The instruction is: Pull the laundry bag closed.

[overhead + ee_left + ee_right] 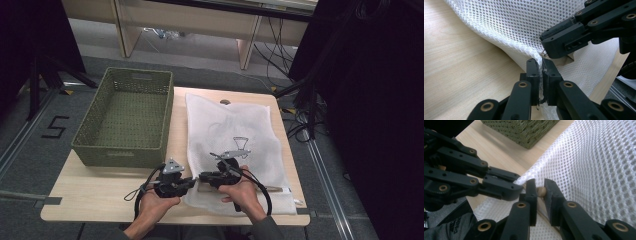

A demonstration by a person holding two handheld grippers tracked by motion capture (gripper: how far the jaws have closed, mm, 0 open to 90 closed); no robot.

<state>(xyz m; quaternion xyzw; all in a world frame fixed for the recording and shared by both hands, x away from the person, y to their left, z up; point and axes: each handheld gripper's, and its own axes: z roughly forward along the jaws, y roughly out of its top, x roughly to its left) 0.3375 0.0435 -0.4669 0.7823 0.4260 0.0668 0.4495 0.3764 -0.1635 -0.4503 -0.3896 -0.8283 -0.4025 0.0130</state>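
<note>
At the left of the wooden table (100, 192) we see a green woven basket (125, 117) standing just beside a white mesh laundry bag (235, 130), which lies flat on the table's right half (a dark hanger shape shows through its netting). Near the bag's near left corner, our left gripper (541, 66) has its jaws pressed together on the raised mesh edge, pinching the fabric. Right next to it, almost tip to tip, our right gripper (540, 191) has its jaws nearly together, clamped on a small tan bead-like piece (541, 191) at the bag's edge.
</note>
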